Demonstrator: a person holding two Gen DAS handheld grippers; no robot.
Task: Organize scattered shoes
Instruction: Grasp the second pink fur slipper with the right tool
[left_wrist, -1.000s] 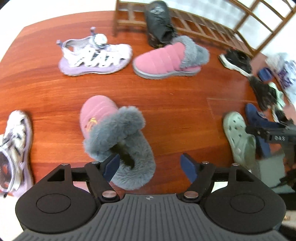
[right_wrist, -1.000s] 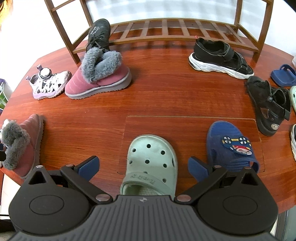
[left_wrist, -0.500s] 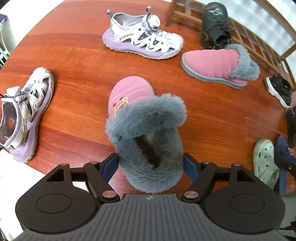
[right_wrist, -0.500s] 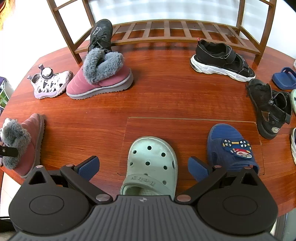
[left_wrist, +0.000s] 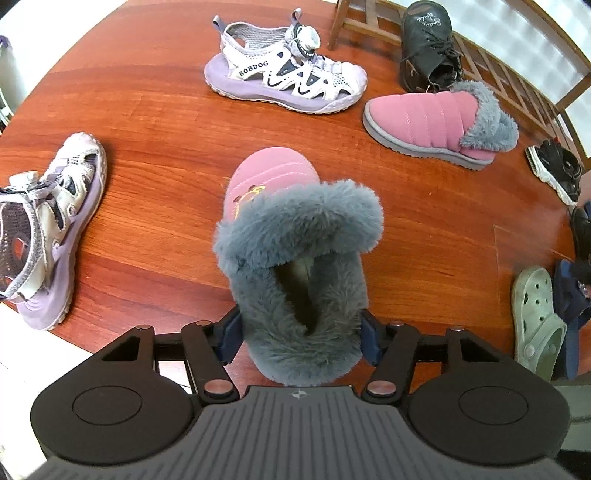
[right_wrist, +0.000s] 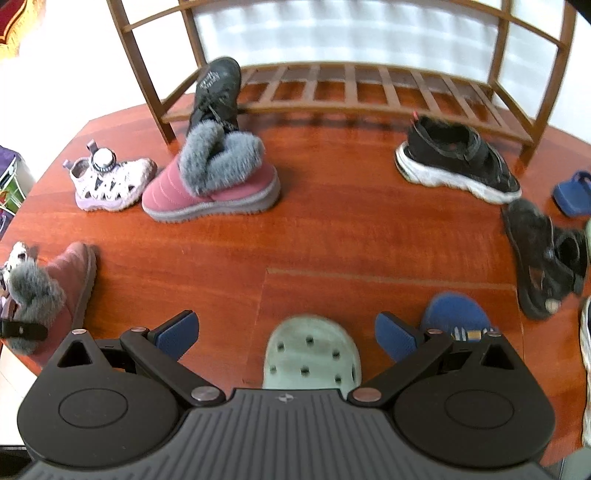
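Where they earlier stood wide, left gripper (left_wrist: 301, 334) fingers now squeeze the furry pink boot (left_wrist: 295, 258); right gripper (right_wrist: 283, 332) stays spread.

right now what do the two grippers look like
Both look the same. The left gripper and right gripper each have a dark grey ribbed body with a small white logo, two black rounded housings with a circular disc on each, black linkage arms with silver pivot pins, and blue pads on the fingers. No cables, hands or sleeves show.
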